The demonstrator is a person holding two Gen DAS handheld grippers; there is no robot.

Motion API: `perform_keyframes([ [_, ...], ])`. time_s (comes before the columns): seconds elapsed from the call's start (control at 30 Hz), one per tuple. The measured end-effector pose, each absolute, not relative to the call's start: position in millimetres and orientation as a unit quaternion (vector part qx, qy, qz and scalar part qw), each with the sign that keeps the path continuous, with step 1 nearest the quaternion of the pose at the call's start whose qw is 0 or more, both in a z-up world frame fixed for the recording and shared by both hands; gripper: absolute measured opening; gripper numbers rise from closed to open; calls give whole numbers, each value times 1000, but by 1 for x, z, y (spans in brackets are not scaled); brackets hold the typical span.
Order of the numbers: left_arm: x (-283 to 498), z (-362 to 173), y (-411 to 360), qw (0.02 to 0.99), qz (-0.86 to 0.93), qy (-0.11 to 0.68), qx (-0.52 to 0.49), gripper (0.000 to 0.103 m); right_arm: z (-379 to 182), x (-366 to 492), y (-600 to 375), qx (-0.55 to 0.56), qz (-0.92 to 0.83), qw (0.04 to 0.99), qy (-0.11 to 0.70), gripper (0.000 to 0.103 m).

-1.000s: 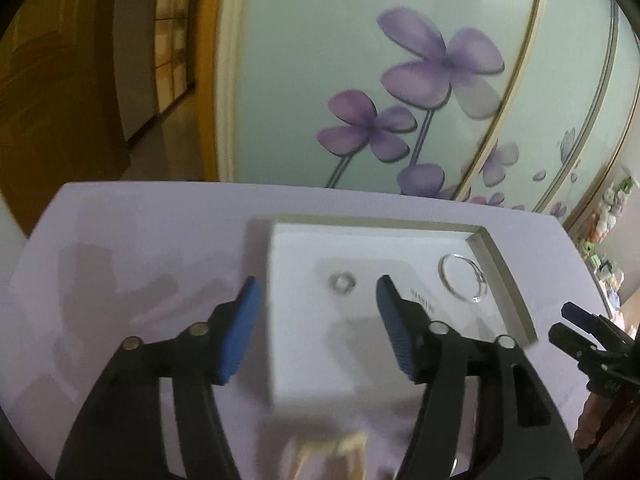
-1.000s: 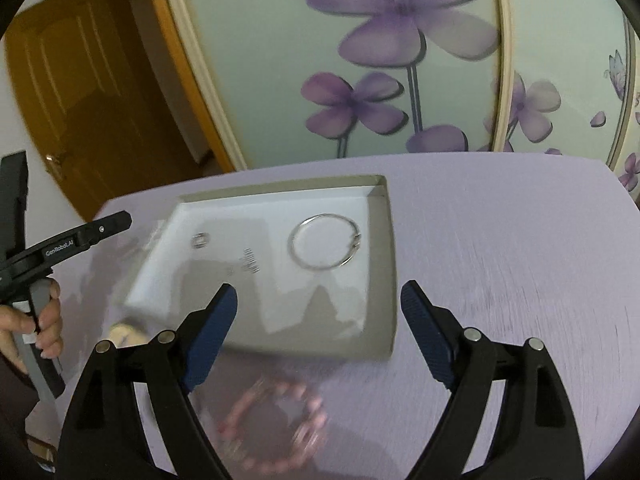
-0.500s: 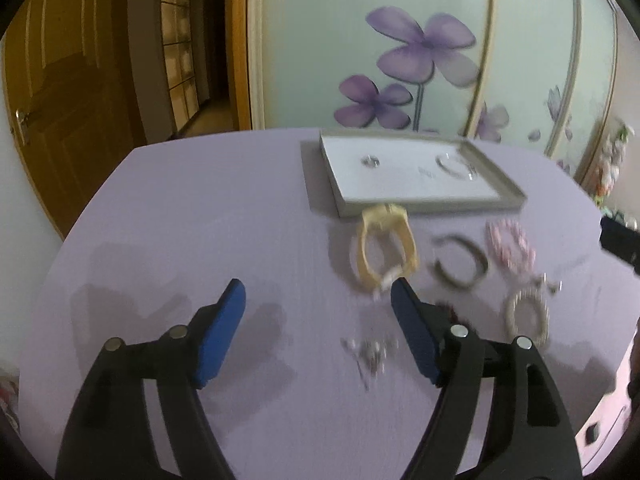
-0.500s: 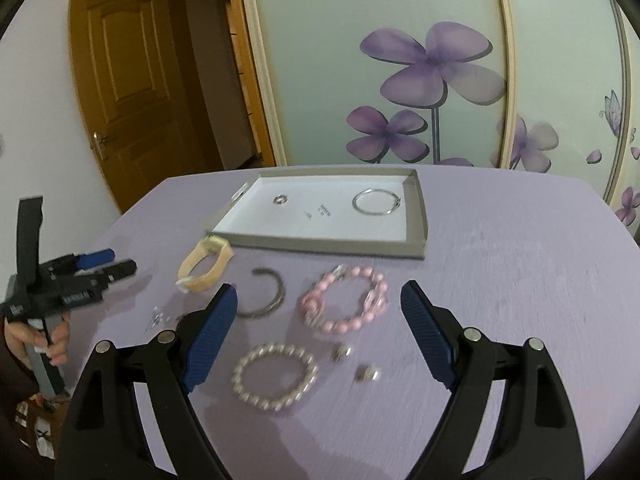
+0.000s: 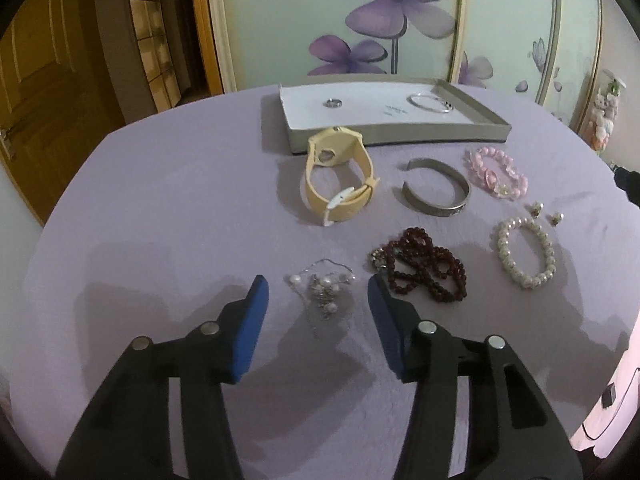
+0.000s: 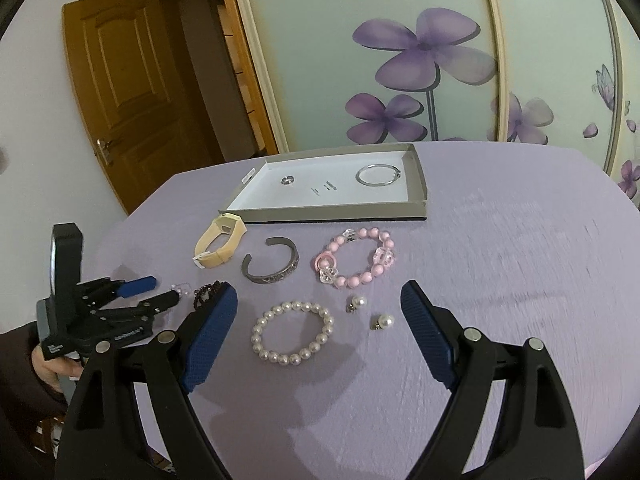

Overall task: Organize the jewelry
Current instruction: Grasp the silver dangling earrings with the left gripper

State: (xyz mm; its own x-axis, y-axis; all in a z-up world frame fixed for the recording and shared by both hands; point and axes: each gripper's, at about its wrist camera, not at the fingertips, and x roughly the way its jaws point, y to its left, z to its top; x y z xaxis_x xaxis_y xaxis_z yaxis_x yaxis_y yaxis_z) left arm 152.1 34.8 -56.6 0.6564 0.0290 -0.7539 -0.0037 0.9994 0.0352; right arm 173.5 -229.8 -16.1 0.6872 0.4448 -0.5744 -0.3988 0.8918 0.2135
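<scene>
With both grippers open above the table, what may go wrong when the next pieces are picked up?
The thin necklace lies in a tangle in front of the left gripper; its chain may snag or slip out. The two pearl earrings near the right gripper are small and may roll away.

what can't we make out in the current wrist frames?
- Dark red bead strand: right wrist view, mostly hidden behind that gripper's own left finger.
- Silver pearl necklace: right wrist view, mostly covered by the left gripper.
- Small print in the tray: both views, too small to read.
- Right gripper: left wrist view, cut off by the frame edge.
</scene>
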Motion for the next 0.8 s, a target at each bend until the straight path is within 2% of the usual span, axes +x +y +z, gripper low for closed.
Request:
perform_keyframes([
  [0.23,163,-64,33,906,13,423,3,43,-17,175,-232,41,228,917,324,85],
  [0.37,162,-64,30,907,5,421,6,22,-17,176,-233,44,229,916,326,85],
  [0.47,160,-64,30,909,3,418,4,14,-17,176,-232,44,231,916,325,85],
  [0.8,157,-52,48,914,0,403,-35,7,-15,179,-242,50,212,922,319,85],
])
